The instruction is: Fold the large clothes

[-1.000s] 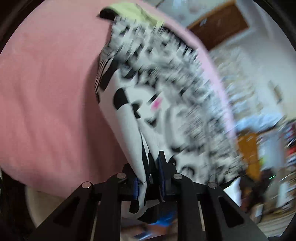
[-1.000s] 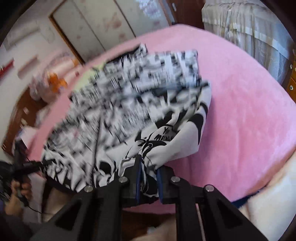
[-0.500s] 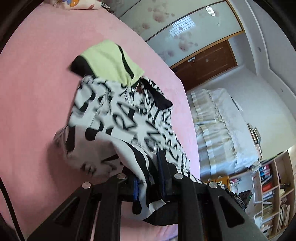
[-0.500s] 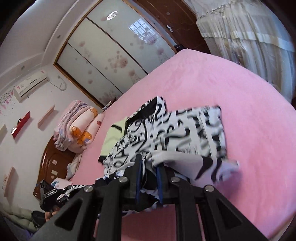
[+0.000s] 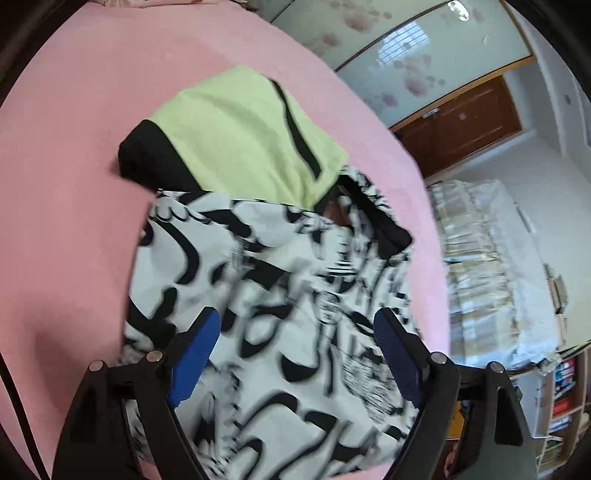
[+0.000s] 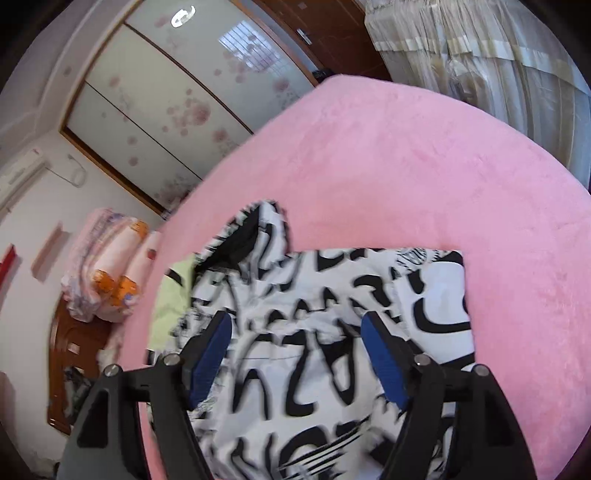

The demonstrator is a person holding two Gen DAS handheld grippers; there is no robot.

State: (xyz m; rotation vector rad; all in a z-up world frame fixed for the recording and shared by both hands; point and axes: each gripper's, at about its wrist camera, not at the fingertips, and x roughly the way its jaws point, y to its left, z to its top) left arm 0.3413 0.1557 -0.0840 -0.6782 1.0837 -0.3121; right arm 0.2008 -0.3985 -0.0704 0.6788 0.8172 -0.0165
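- Both views are bright, lit by even daylight.
- The ceiling lamp (image 6: 183,15) glares off the glossy wardrobe doors (image 6: 177,99).
- Motion blur smears the black-and-white garment (image 5: 280,306).
- The fisheye bends the edges; the corners are black.
- Shadows on the pink blanket (image 6: 424,166) are soft.

A big bed (image 5: 66,155) is covered all over with a soft pink blanket (image 6: 406,155). A black and white garment (image 5: 266,295) with big letters on it is spread on the pink blanket, near the close edge. A light green cloth (image 5: 240,136) with black parts is laid flat on the blanket too, just behind the black and white one. The edges of the two are seen to meet. The rest of the blanket is seen as plain pink.
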